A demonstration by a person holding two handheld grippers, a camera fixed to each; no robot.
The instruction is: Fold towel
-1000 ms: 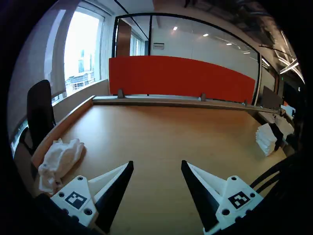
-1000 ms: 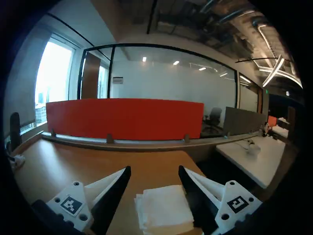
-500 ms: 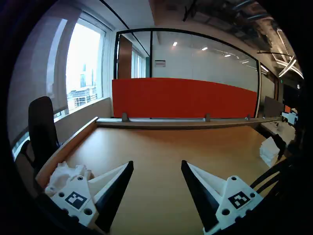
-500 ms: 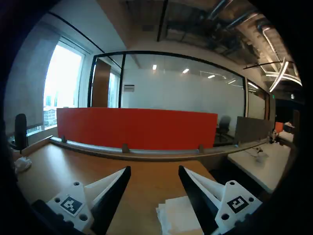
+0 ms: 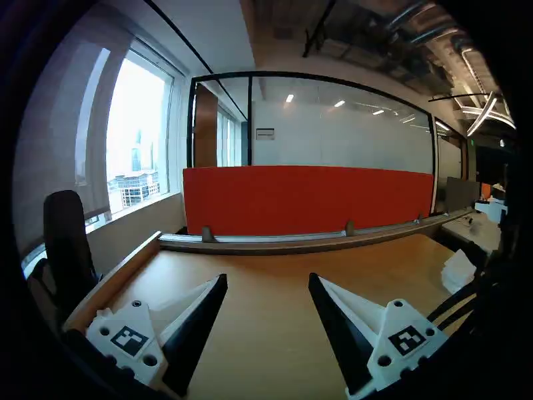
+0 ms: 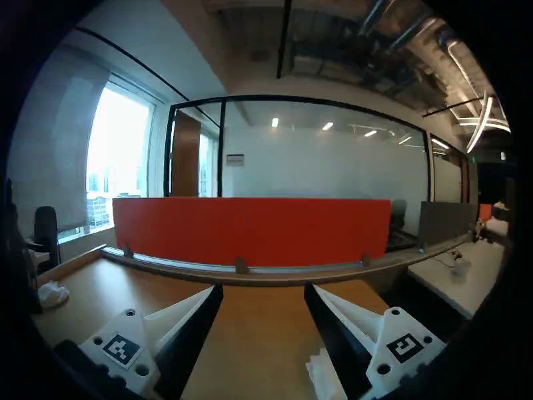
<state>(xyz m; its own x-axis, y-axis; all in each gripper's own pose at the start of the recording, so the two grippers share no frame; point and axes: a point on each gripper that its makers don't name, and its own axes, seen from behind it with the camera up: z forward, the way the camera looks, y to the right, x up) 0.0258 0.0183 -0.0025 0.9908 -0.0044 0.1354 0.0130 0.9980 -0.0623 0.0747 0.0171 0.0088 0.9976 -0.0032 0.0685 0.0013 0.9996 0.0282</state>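
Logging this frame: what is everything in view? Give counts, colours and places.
crumpled towel: one, white, far left of the desk
folded towel stack: one, white, near the desk's right edge
desk: one, light wood, below both grippers
divider panel: one, red, along the desk's back edge
office chair: one, black, left of the desk
second desk: one, white, off to the right
left gripper: one, white with black fingers, open and empty above the desk
right gripper: one, white with black fingers, open and empty above the desk
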